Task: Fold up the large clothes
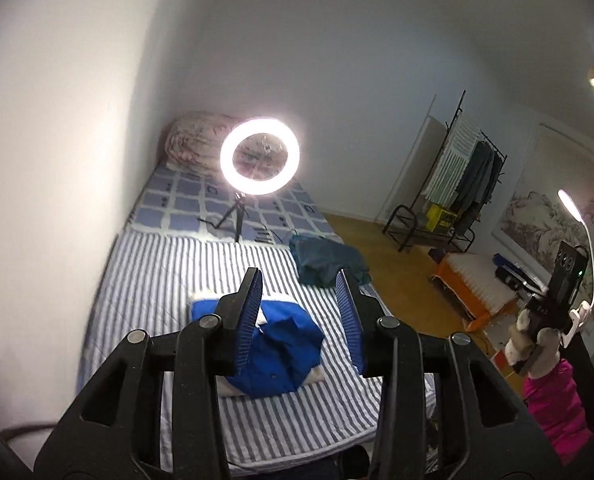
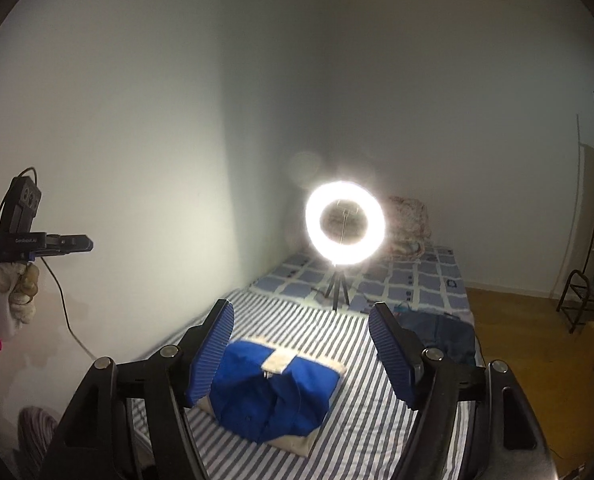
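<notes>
The blue garment [image 1: 281, 354] lies folded into a compact bundle with pale lining showing at its edges, resting on the striped sheet of the bed [image 1: 169, 272], near the front edge of the mattress. The left gripper [image 1: 303, 292] hangs above it with its jaws spread and nothing between them; through the gap the bundle shows well below, untouched. The right gripper [image 2: 301, 328] likewise stands high over the bed with its jaws spread wide and empty, the blue garment [image 2: 275, 396] framed below and between its ribbed blue pads, apart from them. Both tools point gently downward toward the bed. In the right wrist view the left gripper [image 2: 85, 245] shows side-on at the far left, held level before the wall by a gloved hand [image 2: 15, 292] with a pink sleeve beneath. In the left wrist view the other gloved hand [image 1: 531, 344] grips its tool at the right, beyond the bed's side edge. A second, teal garment [image 1: 329, 260] lies crumpled farther back by the bed's right edge. Behind it a lit ring light [image 1: 260, 156] on a small tripod stands on the checked sheet. The striped sheet around the blue bundle is open, with the wall close on the left and wooden floor on the right.
</notes>
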A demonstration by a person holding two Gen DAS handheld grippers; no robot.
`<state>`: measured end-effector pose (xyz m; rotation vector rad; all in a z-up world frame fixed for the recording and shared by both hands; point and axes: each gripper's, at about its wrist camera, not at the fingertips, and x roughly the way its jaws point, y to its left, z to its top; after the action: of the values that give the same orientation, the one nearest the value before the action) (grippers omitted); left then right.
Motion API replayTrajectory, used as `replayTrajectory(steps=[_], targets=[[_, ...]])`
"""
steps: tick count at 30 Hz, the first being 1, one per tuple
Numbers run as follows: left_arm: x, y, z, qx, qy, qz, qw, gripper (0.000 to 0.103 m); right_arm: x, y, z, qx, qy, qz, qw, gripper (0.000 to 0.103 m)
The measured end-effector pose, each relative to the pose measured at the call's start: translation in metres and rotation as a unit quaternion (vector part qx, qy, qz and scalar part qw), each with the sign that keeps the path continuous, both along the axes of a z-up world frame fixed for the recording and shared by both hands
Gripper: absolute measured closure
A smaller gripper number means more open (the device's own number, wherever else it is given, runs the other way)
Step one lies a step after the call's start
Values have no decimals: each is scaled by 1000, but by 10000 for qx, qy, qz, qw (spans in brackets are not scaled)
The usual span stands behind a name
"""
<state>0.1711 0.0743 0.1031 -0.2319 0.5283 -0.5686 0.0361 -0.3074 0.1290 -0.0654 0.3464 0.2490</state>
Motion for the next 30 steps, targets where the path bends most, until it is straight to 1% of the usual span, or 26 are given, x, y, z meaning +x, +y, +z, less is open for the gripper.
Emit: replayTrajectory(steps=[1, 2, 3, 5, 6, 8, 11, 12, 13, 14, 17, 18, 19, 20, 21, 22, 23, 25, 27, 28, 29, 30], targets=[[3, 0, 6, 85, -36, 20, 10000, 59, 2, -1, 7, -50, -70, -28, 10000, 26], [5, 0, 8, 124, -53, 43, 9999, 54, 6, -2, 11, -66, -72, -23, 9999, 24], [10, 1, 6, 132, -51, 76, 9999, 52, 11, -3, 11, -49, -18, -6, 10000, 20], [19, 0, -7, 110, 78, 46, 9999, 52, 26, -5, -2, 44, 198, -44, 9998, 20], [26, -1, -20, 118, 201, 41, 9997, 52, 31, -6, -10, 59, 299, -53, 9995, 20], [43, -5, -51, 79, 467, 44, 9989, 52, 48, -6, -41, 84, 605, -125, 9981, 20], [70, -8, -114, -136, 1012, 76, 9947, 52, 68, -10, -94, 287, 1092, -181, 9934, 20], [82, -10, -143, -161, 1245, 133, 9920, 52, 73, -11, -108, 353, 1207, -196, 9919, 20], [90, -11, -164, -215, 1419, 180, 9895, 52, 81, -13, -129, 479, 1399, -227, 9887, 20], [102, -12, -192, -337, 1722, 219, 9842, 52, 87, -15, -144, 583, 1543, -251, 9860, 20], [125, -19, -247, -589, 2238, 285, 9724, 52, 109, -18, -198, 834, 1920, -382, 9771, 20], [134, -21, -268, -692, 2403, 329, 9677, 52, 118, -19, -221, 942, 2080, -453, 9725, 20], [140, -23, -282, -790, 2534, 368, 9634, 52, 125, -21, -236, 1036, 2212, -485, 9685, 20], [148, -24, -298, -900, 2687, 393, 9582, 52, 135, -23, -257, 1212, 2396, -524, 9619, 20], [155, -26, -313, -974, 2846, 431, 9527, 52, 138, -26, -269, 1360, 2509, -556, 9568, 20], [163, -27, -327, -1018, 3007, 481, 9471, 52, 147, -29, -288, 1583, 2693, -567, 9483, 20], [171, -28, -338, -1037, 3114, 482, 9434, 52, 151, -31, -300, 1708, 2804, -583, 9428, 20], [183, -31, -353, -964, 3192, 535, 9413, 52, 165, -35, -329, 1816, 3004, -663, 9340, 20], [190, -29, -366, -1008, 3264, 618, 9378, 52, 176, -40, -350, 1940, 3218, -694, 9241, 20], [196, -27, -374, -1113, 3374, 666, 9324, 52, 184, -45, -362, 2103, 3349, -698, 9158, 20], [201, -26, -383, -1282, 3502, 712, 9251, 52, 191, -49, -373, 2323, 3434, -693, 9073, 20], [205, -25, -388, -1363, 3550, 731, 9220, 52, 195, -54, -380, 2527, 3495, -710, 8994, 20]])
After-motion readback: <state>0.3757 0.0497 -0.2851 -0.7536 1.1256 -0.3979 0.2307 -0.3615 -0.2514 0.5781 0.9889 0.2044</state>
